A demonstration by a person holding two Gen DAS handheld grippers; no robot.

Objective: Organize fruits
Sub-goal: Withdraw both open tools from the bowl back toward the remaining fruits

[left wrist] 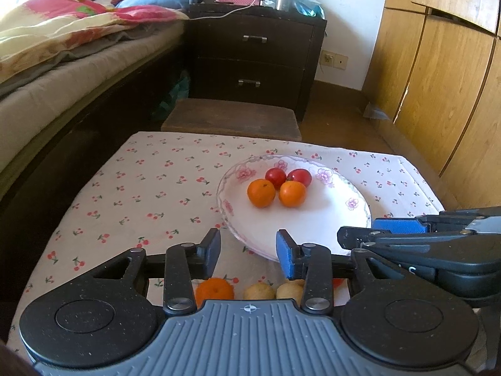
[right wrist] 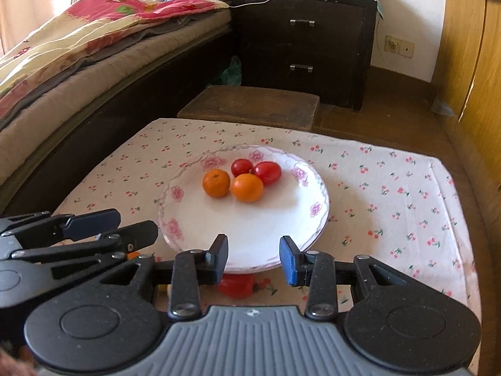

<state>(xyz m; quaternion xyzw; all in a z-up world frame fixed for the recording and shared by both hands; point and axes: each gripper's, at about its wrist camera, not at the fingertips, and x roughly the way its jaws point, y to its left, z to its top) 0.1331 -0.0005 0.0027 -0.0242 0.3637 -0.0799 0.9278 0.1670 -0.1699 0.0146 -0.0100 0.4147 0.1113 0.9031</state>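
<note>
A white flowered plate [left wrist: 344,219] [right wrist: 194,219] on the cherry-print cloth holds two oranges [left wrist: 261,193] [right wrist: 247,187] and two red tomatoes [left wrist: 275,177] [right wrist: 267,172]. My left gripper [left wrist: 249,250] is open and empty, hovering at the plate's near left rim. Below it on the cloth lie a third orange [left wrist: 214,291] and two pale yellow fruits [left wrist: 259,291], partly hidden by the fingers. My right gripper [right wrist: 253,254] is also open and empty, over the plate's near rim. A red fruit [right wrist: 236,285] lies on the cloth just under it. Each gripper shows sideways in the other's view [left wrist: 360,230] [right wrist: 137,222].
The cloth [left wrist: 141,188] covers a low table. Beyond it stands a brown wooden stool [left wrist: 231,119]. A bed [left wrist: 62,72] runs along the left, a dark nightstand [left wrist: 253,59] stands at the back, and wooden wardrobe doors [left wrist: 444,78] line the right.
</note>
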